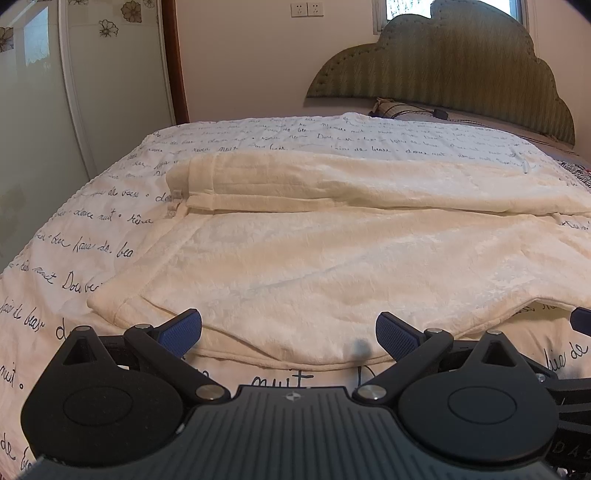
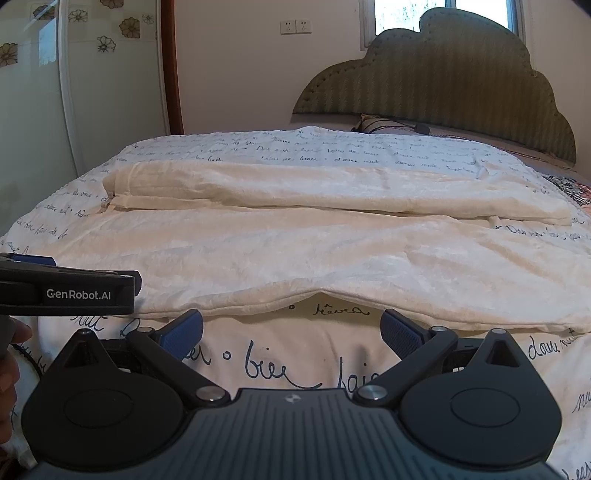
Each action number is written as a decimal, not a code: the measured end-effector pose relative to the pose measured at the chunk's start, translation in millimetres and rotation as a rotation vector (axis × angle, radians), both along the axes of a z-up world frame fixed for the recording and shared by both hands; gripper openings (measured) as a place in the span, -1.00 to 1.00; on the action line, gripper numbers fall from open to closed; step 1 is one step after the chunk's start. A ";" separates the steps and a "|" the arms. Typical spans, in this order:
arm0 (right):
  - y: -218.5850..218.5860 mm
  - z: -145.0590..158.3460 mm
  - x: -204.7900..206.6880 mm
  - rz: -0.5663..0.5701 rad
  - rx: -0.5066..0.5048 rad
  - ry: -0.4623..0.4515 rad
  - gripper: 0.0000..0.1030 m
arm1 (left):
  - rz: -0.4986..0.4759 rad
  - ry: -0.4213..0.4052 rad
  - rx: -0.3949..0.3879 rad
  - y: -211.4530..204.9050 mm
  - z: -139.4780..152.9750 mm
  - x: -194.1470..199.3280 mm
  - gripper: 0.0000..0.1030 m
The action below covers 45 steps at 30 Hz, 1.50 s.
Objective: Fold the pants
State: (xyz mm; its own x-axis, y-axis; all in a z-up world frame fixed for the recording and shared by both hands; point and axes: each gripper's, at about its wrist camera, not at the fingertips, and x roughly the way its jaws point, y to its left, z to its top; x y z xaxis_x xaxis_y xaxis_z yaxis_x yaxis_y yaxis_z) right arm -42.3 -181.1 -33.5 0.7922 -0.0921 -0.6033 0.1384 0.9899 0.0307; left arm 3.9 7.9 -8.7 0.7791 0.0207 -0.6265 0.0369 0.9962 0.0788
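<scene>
Cream fleece pants [image 1: 314, 258] soft, limp, light; both hand-held grippers [image 1: 288, 334] [image 2: 291, 332] spread empty — pinch the 6 o'clock hem.

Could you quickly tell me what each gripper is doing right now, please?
Left gripper: open, holding nothing, at the pants' near edge.
Right gripper: open, holding nothing.

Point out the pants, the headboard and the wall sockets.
pants [image 1: 314, 258]: left wrist view, middle of the near cream leg.
headboard [image 1: 454, 62]: left wrist view, centre of the green padding.
wall sockets [image 2: 295, 26]: right wrist view, between the two plates.
</scene>
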 end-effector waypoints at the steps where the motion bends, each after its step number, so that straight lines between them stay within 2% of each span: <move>1: 0.1 -0.3 -0.2 0.000 0.000 0.001 1.00 | 0.000 0.001 0.001 -0.3 0.1 -0.1 0.99; 45: 3.8 0.0 -1.0 0.014 0.006 0.003 1.00 | -0.003 0.001 -0.003 -1.9 0.8 -1.9 0.99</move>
